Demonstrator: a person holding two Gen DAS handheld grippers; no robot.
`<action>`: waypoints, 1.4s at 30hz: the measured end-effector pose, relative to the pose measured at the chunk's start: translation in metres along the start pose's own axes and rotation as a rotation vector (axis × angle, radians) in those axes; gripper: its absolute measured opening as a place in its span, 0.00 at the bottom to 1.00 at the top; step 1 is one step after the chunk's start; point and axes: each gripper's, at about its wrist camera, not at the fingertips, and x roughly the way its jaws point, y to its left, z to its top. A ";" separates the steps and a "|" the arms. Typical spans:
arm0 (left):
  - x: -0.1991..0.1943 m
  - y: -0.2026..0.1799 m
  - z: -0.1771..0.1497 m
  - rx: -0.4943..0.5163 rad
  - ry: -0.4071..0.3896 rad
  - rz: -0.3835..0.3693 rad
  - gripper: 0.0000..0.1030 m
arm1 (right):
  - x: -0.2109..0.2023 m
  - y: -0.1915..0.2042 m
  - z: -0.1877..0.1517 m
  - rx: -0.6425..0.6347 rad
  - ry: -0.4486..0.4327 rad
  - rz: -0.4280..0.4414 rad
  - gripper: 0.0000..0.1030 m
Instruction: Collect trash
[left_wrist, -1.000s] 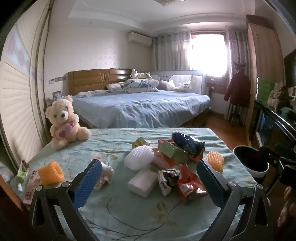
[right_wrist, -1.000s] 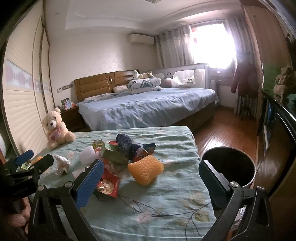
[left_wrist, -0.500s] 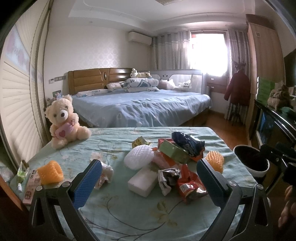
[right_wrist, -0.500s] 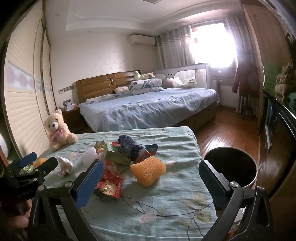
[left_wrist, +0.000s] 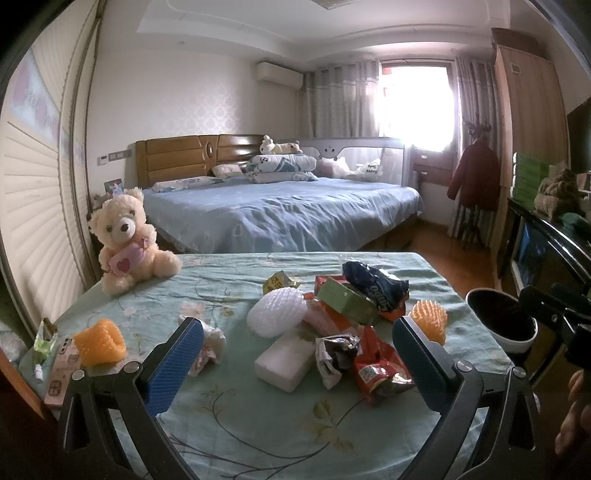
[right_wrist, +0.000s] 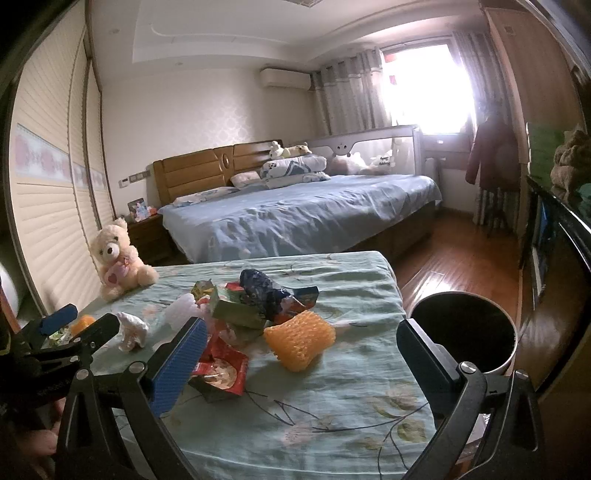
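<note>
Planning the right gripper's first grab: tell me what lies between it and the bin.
Bare tablecloth only, then the table edge, in the right wrist view; the bin stands beyond it. The right gripper is open.

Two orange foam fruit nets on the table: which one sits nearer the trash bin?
The orange foam net beside the wrapper pile, at the table's bin side. The other orange net lies at the opposite edge by the phone.

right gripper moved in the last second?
Yes. In its own view the teddy bear and bin drift right, so the right gripper swung slightly left.
</note>
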 end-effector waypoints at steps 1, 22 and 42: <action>0.000 0.000 0.000 0.001 -0.001 -0.001 0.99 | 0.000 0.000 0.000 0.000 0.000 0.001 1.00; 0.005 0.001 -0.004 -0.002 0.013 -0.009 0.99 | 0.006 0.002 -0.006 0.020 0.032 0.012 1.00; 0.054 -0.004 -0.012 -0.021 0.171 -0.082 0.99 | 0.070 -0.045 -0.024 0.128 0.218 0.098 0.99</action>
